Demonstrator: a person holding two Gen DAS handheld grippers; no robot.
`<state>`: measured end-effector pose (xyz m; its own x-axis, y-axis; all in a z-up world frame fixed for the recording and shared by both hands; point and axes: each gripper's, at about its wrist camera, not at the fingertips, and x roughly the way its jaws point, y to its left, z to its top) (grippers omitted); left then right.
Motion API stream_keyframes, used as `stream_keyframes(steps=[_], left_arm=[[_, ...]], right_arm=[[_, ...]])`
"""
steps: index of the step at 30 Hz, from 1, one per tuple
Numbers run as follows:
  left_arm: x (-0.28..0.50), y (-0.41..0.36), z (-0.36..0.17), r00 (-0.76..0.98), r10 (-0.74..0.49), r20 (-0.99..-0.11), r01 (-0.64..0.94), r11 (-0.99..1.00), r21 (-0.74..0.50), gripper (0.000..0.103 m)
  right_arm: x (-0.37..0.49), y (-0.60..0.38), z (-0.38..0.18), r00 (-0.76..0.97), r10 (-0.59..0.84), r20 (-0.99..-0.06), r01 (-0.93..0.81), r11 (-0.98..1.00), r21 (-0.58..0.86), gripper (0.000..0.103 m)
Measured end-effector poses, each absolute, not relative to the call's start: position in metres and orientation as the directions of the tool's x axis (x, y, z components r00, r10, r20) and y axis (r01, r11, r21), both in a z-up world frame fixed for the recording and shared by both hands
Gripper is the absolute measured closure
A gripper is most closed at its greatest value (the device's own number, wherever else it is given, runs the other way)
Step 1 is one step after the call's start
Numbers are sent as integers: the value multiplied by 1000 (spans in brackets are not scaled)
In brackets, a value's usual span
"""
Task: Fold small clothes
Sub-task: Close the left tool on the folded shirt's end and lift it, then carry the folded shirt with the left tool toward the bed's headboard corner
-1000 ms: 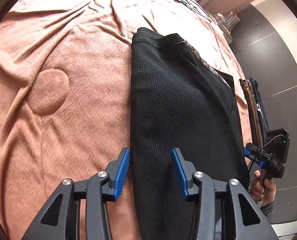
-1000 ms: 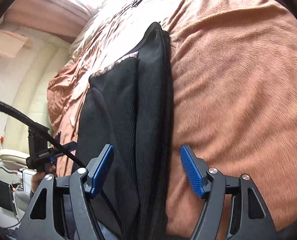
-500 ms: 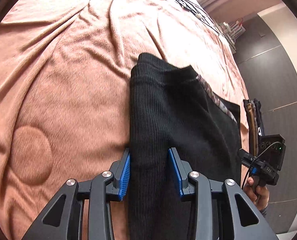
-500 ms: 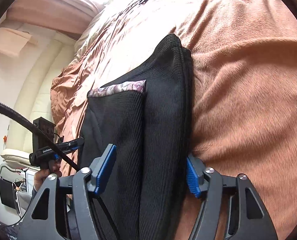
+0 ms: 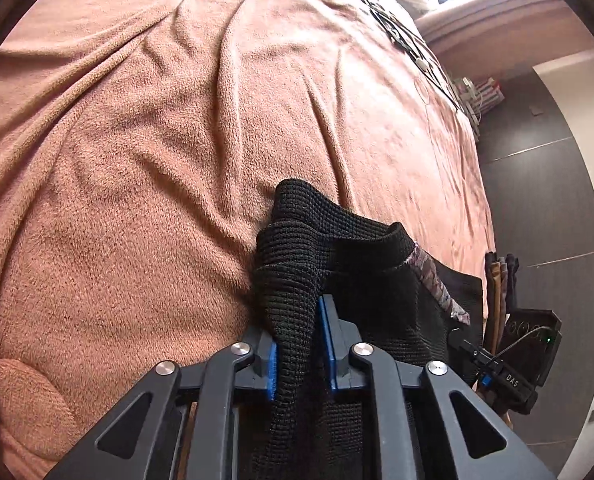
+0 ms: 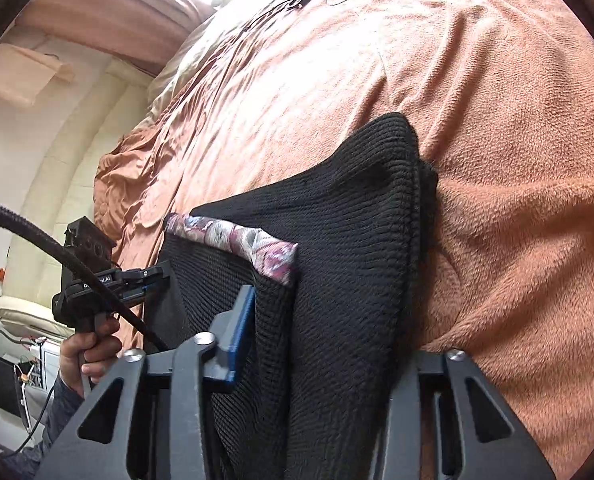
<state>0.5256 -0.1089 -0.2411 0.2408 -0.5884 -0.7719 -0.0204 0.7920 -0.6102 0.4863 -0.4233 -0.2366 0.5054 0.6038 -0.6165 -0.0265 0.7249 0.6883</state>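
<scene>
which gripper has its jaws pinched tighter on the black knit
The left gripper: its blue pads bunch the black knit garment into a narrow ridge. The right gripper spans a much wider band.

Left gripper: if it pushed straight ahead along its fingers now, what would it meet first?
The left gripper is shut on the black knit garment, so the bunched fold ahead of its pads comes first. Beyond that lies only the pink blanket, though depth is hard to judge in this fisheye view.

Ahead of my jaws spreads a rumpled salmon blanket (image 5: 145, 128). Right of the left jaws I see dark floor tiles (image 5: 537, 152); left of the right jaws, a cream wall (image 6: 37, 168).
</scene>
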Motion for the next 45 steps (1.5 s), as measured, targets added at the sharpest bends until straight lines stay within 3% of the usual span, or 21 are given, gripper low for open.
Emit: stream_keyframes(steps=[4,21,32,45], left_arm=[[519,-110,-227,268,-591,-761,19,793,-609,97],[446,-90,-122,396,-682,-615,142,707,-693,97],[364,-74,-43,484,-711,-509,241,668,-704,97],[223,-30,64,625,-689,-366,345,665,-662,98]], right_arm=[[476,-417,-224,521,568,-638,-33,760,649,89],[369,-382,-118,642,484,-594,-142,837,529,91],[250,-372,-50,728,455,-513,-210,860,465,91],[69,-337,45,806,474,-354,-353,865,356,91]])
